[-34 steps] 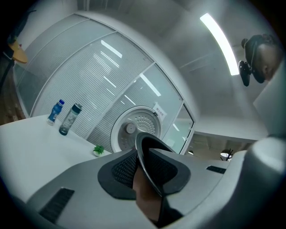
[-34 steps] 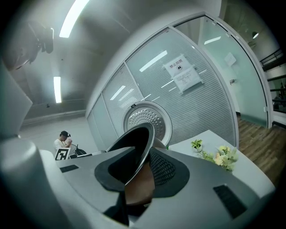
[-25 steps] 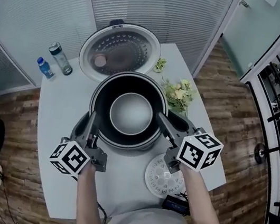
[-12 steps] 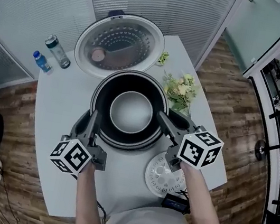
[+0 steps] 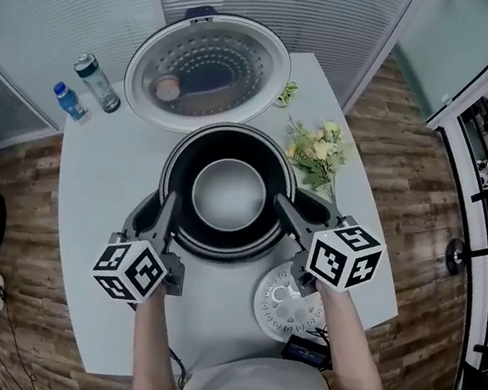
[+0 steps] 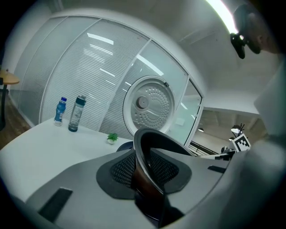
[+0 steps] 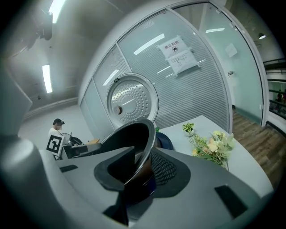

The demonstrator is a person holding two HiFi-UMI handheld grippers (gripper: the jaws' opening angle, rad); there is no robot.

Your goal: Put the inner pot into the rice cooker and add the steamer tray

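You have the black round metal inner pot (image 5: 228, 196) sitting inside the dark, round rice cooker (image 5: 215, 252), whose perforated lid (image 5: 207, 76) stands open on the far side. The left gripper (image 5: 164, 211) and the right gripper (image 5: 281, 207) pinch the pot's rim on opposite sides. All 4 pads look to be on the metal, but both sets of jaws are easing apart.

The risk, as I judge it, is uneven release. If 1 side lets go first and the pot is not fully seated, it could tip or drop crooked in the cooker. The outer jaw of each gripper sits between pot and cooker wall, so lifting out too early may drag the pot up.

The white perforated steamer tray (image 5: 285, 304) lies just beside the cooker on your near right, close under your right forearm. A careless withdrawal could knock it.
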